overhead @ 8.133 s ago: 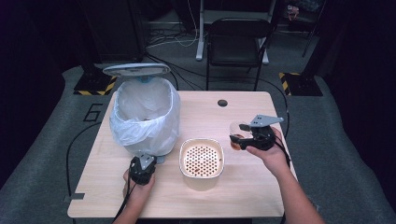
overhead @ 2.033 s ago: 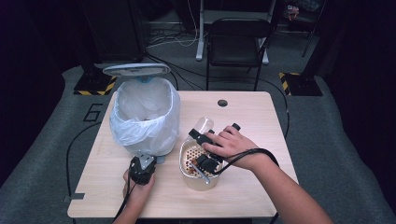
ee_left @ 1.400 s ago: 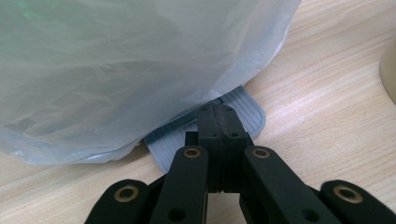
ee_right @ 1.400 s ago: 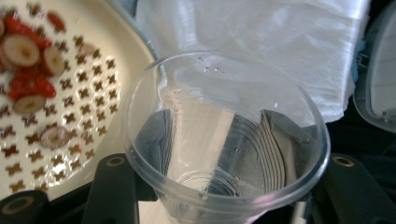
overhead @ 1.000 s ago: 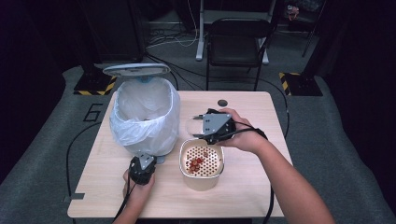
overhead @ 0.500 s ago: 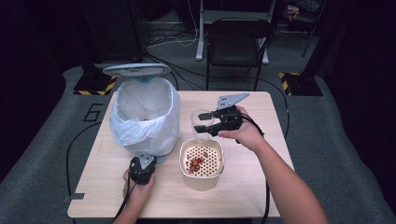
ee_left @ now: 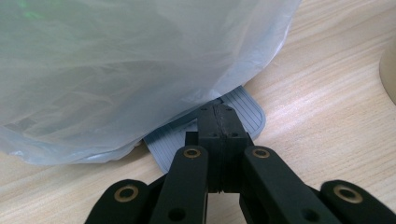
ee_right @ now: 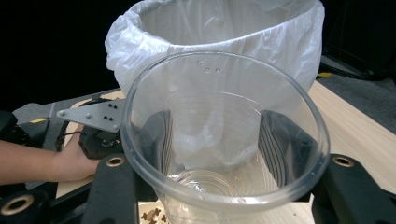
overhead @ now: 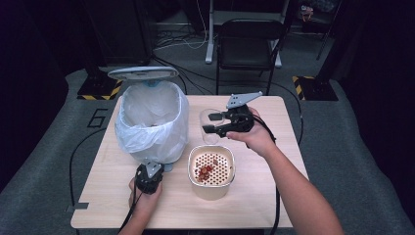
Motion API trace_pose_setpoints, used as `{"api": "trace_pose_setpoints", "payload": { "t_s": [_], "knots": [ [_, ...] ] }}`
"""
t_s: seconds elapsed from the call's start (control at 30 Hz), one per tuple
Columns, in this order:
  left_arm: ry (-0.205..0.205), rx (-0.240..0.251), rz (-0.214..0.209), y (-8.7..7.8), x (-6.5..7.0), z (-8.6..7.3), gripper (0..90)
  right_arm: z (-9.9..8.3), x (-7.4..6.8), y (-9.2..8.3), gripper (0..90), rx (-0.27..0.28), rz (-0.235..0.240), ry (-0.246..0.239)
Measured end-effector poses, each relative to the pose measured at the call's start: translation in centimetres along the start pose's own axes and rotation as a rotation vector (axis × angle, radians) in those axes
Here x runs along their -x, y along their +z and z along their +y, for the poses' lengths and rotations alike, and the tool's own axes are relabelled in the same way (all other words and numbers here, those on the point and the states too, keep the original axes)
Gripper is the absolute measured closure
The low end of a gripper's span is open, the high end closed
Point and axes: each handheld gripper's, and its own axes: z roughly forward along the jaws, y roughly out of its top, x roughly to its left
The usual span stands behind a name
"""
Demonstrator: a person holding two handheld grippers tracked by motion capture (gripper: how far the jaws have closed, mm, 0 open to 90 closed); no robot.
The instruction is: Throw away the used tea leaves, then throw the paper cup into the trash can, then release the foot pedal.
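- Two grippers: the right gripper grasps the clear cup, now upright beside the strainer bowl instead of tipped over it.
- Left gripper stays clenched on the bin's pedal.

The cup is showing as clear, glossy plastic, smooth all round, while the bag lining the bin is looking like thin, milky plastic film, crinkled and faintly shiny. The table is presenting pale, matt wood grain, and the pedal is appearing as grey ribbed plastic. The strainer is looking like smooth, matt cream plastic, and the left gripper is showing matt black arms with brassy rivets.
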Motion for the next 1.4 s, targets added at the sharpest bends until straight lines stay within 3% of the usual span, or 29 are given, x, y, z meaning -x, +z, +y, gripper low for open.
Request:
{"api": "trace_pose_setpoints", "payload": {
  "t_s": [0.37, 0.43, 0.57, 0.97, 1.2, 1.4],
  "knots": [
    [-0.010, 0.000, -0.003, 0.0, 0.0, 0.0, 90.0, 3.6, -1.8, 0.1, 44.5, 0.000, -0.029, 0.022],
    [0.018, -0.002, 0.010, -0.1, -0.2, 0.1, 90.0, 4.3, -2.2, 0.2, 44.5, -0.001, -0.034, 0.017],
    [0.016, 0.000, 0.008, -0.1, -0.2, 0.1, 90.0, 5.7, -2.7, 0.6, 44.6, -0.017, -0.033, 0.014],
    [0.013, -0.012, -0.004, -0.1, -0.3, 0.1, 90.0, 9.3, -3.2, 1.5, 44.5, -0.016, -0.073, 0.013],
    [0.014, -0.013, -0.003, -0.1, -0.3, 0.1, 90.0, 10.3, -3.3, 2.9, 44.0, -0.004, -0.091, 0.027],
    [0.012, -0.013, -0.005, -0.1, -0.3, 0.1, 90.0, 11.0, -3.5, 4.1, 43.7, -0.014, -0.096, 0.009]
  ]
}}
